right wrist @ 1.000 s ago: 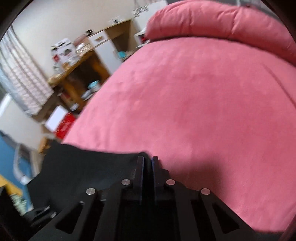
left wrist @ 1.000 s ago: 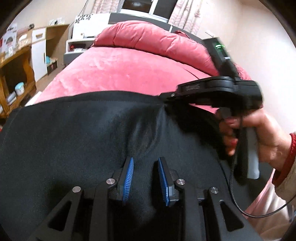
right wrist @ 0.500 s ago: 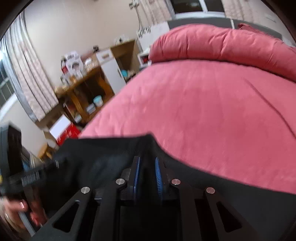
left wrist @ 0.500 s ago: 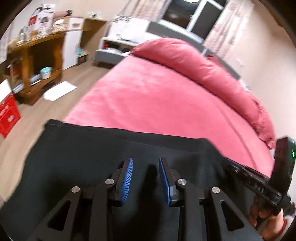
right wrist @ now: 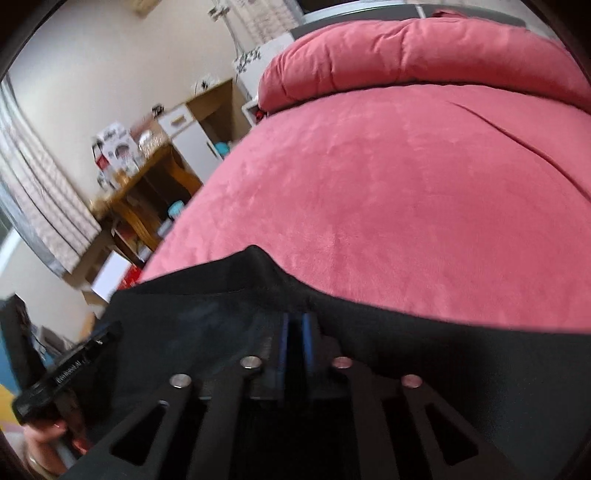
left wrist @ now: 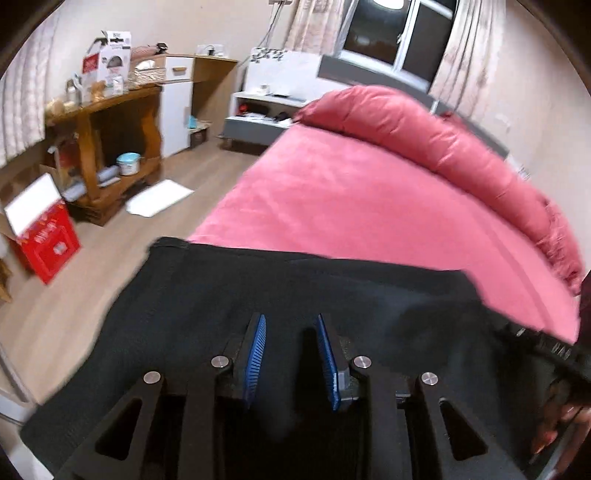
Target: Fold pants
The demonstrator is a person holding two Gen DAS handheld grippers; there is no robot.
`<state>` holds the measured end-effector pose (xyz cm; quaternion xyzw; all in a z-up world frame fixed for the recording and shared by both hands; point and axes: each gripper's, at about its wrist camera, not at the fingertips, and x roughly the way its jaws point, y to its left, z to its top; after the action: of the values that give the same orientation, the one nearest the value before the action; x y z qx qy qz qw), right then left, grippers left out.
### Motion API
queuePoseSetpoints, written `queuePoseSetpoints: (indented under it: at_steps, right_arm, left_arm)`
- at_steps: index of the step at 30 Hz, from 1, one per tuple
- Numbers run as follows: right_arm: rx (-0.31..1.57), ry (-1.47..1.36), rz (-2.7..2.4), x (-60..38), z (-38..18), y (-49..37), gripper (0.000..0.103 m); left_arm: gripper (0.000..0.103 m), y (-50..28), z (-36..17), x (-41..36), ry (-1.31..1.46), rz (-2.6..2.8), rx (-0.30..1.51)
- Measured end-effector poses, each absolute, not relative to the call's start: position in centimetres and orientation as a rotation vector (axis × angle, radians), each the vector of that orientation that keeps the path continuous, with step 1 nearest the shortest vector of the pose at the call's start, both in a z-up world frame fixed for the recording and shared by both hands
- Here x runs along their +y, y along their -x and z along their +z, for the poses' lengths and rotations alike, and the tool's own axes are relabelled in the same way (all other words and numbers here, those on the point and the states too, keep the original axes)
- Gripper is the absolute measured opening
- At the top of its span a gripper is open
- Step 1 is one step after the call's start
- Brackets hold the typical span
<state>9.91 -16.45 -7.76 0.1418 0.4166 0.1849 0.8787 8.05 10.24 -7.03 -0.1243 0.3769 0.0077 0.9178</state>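
The left gripper has its blue-padded fingers standing apart with a clear gap, and nothing is pinched between them; black cloth lies under and ahead of the tips. The right gripper has its fingers drawn nearly together, leaving only a narrow dark slit, and a raised fold of the same cloth peaks just in front of them; whether fabric is actually nipped in that slit cannot be told from the right wrist view.

The black pants are spread across the near end of a bed covered in a pink blanket, their far hem running roughly straight across the blanket, with one corner hanging past the bed's left edge over the wooden floor. In the right wrist view the pants fill the lower frame, their edge rising to a peak ahead of the fingers.

A rolled pink duvet lies along the head of the bed. Beyond the bed's left side stand a wooden shelf unit, a red box on the floor, and a white sheet lying flat on the boards. A curtained window sits behind the bed.
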Motion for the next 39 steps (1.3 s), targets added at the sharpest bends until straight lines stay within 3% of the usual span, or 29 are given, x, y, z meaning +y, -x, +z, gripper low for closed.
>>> queuePoseSetpoints:
  at_steps: [5, 13, 15, 16, 26, 33, 36, 39]
  right_arm:
    - [0.899, -0.318, 0.31, -20.8, -7.1, -6.2, 0.03]
    - [0.918, -0.459, 0.087, -30.6, -6.6, -1.6, 0.032]
    - [0.904, -0.508, -0.015, -34.0, -6.2, -0.3, 0.054]
    - [0.898, -0.518, -0.045, -35.1, -6.1, 0.1, 0.058]
    - [0.8, -0.719, -0.469, -49.7, -5.1, 8.4, 0.061]
    - [0.771, -0.89, -0.545, -54.0, -8.0, 11.9, 0.066]
    - [0.758, -0.966, -0.474, -54.4, -9.2, 11.7, 0.078]
    - [0.704, -0.99, -0.44, -54.6, -9.1, 11.4, 0.08]
  left_arm:
    - [0.03, -7.9, -7.1, 7.1, 0.231, -0.108, 0.814]
    - [0.04, -7.6, -8.5, 5.0, 0.131, -0.145, 0.864]
    - [0.043, -7.5, -8.2, 4.8, 0.138, -0.152, 0.866]
    - [0.043, -7.3, -8.0, 4.9, 0.151, -0.154, 0.867]
    - [0.044, -6.6, -7.8, 5.0, 0.179, -0.145, 0.898]
    - [0.043, -6.5, -8.2, 4.7, 0.159, -0.143, 0.903]
    - [0.043, -6.3, -7.8, 4.8, 0.184, -0.149, 0.89]
    - [0.043, -6.1, -7.8, 4.5, 0.182, -0.165, 0.885]
